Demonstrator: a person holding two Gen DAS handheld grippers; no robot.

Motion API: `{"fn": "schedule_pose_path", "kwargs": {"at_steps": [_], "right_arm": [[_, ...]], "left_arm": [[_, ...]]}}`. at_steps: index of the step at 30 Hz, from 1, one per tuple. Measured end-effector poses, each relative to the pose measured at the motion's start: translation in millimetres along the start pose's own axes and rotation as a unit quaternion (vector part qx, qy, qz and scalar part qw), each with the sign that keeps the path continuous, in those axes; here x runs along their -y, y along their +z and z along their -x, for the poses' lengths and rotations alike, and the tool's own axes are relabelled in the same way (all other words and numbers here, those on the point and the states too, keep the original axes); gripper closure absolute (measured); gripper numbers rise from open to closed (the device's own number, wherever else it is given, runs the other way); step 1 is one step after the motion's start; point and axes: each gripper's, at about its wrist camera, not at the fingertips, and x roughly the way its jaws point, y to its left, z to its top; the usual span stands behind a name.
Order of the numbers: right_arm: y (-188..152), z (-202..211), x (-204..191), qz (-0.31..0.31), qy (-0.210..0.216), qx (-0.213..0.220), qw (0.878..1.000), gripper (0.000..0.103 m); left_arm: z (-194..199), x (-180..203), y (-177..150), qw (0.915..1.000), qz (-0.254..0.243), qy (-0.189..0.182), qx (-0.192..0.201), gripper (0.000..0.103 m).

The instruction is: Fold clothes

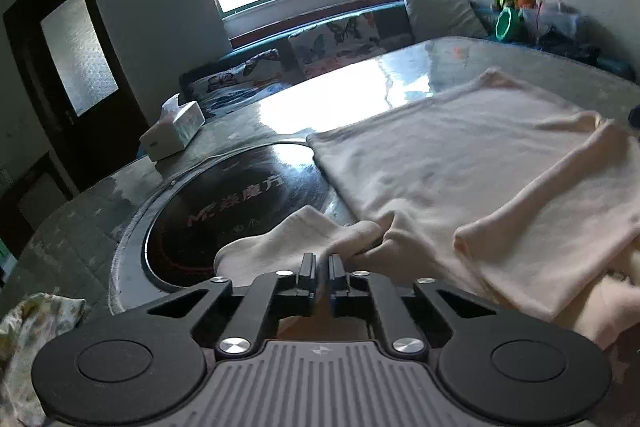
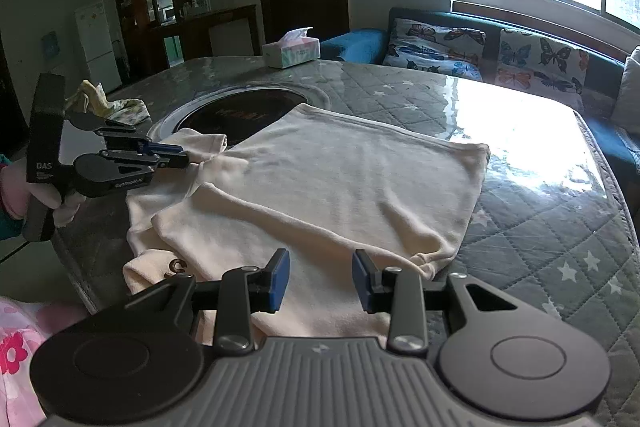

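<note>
Pinching the cream garment at its left sleeve, your left gripper (image 2: 185, 155) has its jaws pressed together on a fold of the cloth; from the left wrist view the black fingers meet with fabric bunched just beyond their tips. That pale cream knitted top (image 2: 328, 179) lies spread flat on the grey quilted table cover with white stars (image 2: 560, 227), its body partly folded, with one long sleeve laid back across the front. The hem end reaches toward the glossy, sunlit part of the table, and the near end hangs slightly over the table edge closest to you. The left sleeve (image 1: 280, 239) lies over the rim of the round black glass hotplate set into the table (image 1: 224, 195).

Your right gripper (image 2: 321, 279) hovers low over the near end of the top, its blue-padded jaws standing apart with nothing clamped between them; cloth shows below the gap, but the pads do not press on it.

A white-gloved hand (image 2: 60, 203) holds the left gripper's handle. Beyond the hotplate stands a white tissue box (image 2: 291, 47), and a crumpled yellow-patterned cloth (image 2: 108, 103) lies at the table's far left edge. A blue sofa with butterfly-print cushions (image 2: 440, 47) runs beneath the bright window.
</note>
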Motion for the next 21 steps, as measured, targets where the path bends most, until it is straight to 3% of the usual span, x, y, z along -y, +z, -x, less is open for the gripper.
{"fn": "schedule_pose_path", "kwargs": {"at_steps": [3, 6, 11, 16, 21], "right_arm": [[1.2, 1.5, 0.6, -0.002, -0.001, 0.003, 1.000, 0.069], [2.7, 3.6, 1.6, -0.007, -0.003, 0.008, 1.000, 0.069], [5.1, 15.1, 9.8, -0.024, -0.009, 0.023, 0.999, 0.069], [2.6, 27.9, 24.0, -0.051, -0.025, 0.035, 0.998, 0.069], [-4.0, 32.1, 37.6, -0.080, -0.041, 0.032, 0.995, 0.069]], "left_arm": [[11.9, -7.7, 10.2, 0.9981, 0.050, -0.031, 0.018, 0.100], [26.2, -15.1, 27.7, 0.9889, 0.116, -0.085, 0.037, 0.100], [52.7, -3.7, 56.8, 0.9642, 0.176, -0.184, 0.076, 0.100], [59.2, 27.4, 72.2, 0.9308, 0.197, -0.293, 0.092, 0.100], [44.4, 63.0, 65.4, 0.9342, 0.142, -0.324, 0.048, 0.096]]}}
